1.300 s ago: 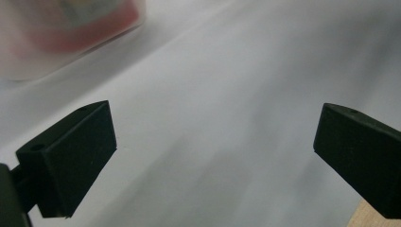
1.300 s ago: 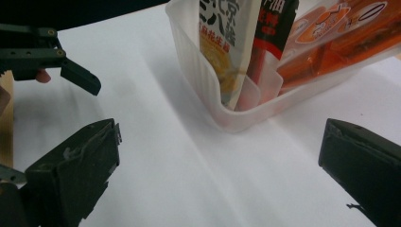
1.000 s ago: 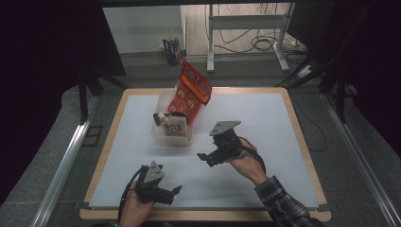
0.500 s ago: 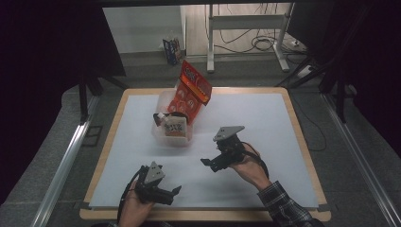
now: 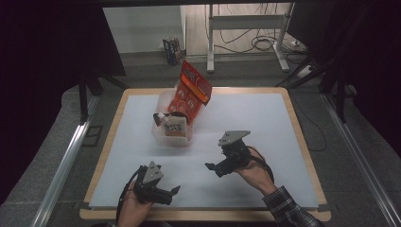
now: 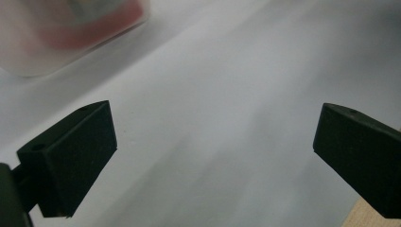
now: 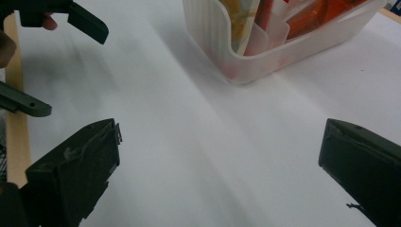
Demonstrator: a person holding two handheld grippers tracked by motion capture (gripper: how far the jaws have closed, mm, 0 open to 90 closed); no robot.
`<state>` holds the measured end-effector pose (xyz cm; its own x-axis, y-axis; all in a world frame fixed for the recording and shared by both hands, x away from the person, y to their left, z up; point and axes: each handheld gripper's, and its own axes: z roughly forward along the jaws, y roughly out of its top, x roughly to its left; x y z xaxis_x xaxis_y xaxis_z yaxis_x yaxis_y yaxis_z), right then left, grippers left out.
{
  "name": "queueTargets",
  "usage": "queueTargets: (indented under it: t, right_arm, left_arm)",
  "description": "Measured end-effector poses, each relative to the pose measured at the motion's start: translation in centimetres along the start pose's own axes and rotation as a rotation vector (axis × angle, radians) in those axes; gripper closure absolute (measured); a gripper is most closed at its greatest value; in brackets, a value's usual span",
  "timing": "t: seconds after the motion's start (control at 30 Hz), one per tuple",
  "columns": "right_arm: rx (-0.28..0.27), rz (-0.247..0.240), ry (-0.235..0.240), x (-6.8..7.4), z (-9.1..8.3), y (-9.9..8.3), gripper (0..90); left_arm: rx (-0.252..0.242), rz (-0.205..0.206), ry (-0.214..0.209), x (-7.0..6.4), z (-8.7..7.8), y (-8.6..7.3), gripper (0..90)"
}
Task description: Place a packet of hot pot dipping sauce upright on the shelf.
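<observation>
A translucent white bin [image 5: 161, 137] stands on the white table sheet, left of centre. It holds a tall red snack bag [image 5: 191, 92] and a brown pouch with a white label [image 5: 173, 127]. My left gripper [image 5: 172, 194] is open near the front edge, pointing right, with nothing between its jaws [image 6: 215, 156]. My right gripper [image 5: 213, 169] is open too and empty [image 7: 220, 175]. It hovers to the front right of the bin, pointing left. In the right gripper view the bin [image 7: 265, 52] lies ahead and the left gripper [image 7: 75, 75] is at the upper left.
The table's wooden rim [image 5: 198, 215] runs along the front, close under the left gripper. The white sheet [image 5: 265, 118] stretches to the right of the bin. Beyond the table are a metal stand [image 5: 246, 28] and floor cables [image 5: 265, 45].
My right gripper has drawn back from the bin toward the front of the table. The left gripper has barely moved.
</observation>
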<state>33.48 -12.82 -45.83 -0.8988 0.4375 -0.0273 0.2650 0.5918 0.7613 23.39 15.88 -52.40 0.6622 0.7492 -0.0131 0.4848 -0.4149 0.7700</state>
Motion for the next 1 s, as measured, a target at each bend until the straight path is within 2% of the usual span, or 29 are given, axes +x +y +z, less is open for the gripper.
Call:
queueTargets:
  t: [0.5, 1.0]
  right_arm:
    - [-0.034, 0.008, -0.016, 0.6, -2.2, -1.0, 0.0]
    - [-0.033, 0.030, -0.037, 0.8, -3.5, -2.9, 0.0]
  left_arm:
    - [0.003, -0.006, 0.005, 0.1, -0.3, 0.0, 0.6]
    - [0.006, -0.002, 0.018, 0.3, -0.5, -0.1, 0.7]
